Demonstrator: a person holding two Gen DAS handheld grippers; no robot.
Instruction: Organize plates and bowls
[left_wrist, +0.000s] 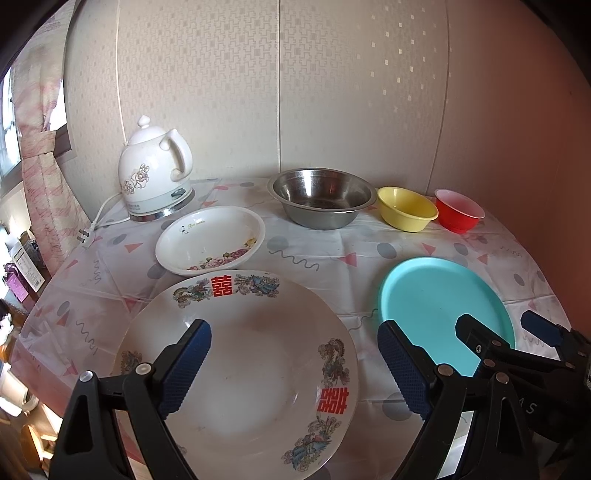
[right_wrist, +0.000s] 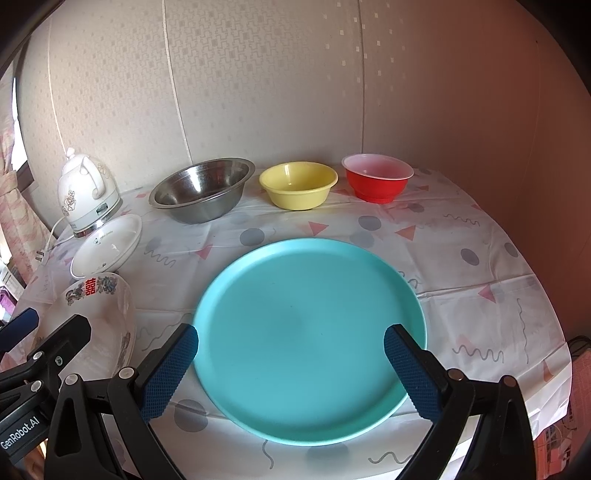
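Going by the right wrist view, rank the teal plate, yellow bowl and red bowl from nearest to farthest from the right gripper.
1. Teal plate: directly under the right gripper.
2. Yellow bowl: beyond the plate, back centre.
3. Red bowl: back right, slightly farther.

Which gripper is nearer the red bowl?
Right. The right gripper hovers over the blue plate, below the red bowl; the left gripper hovers further left, over the patterned plate.
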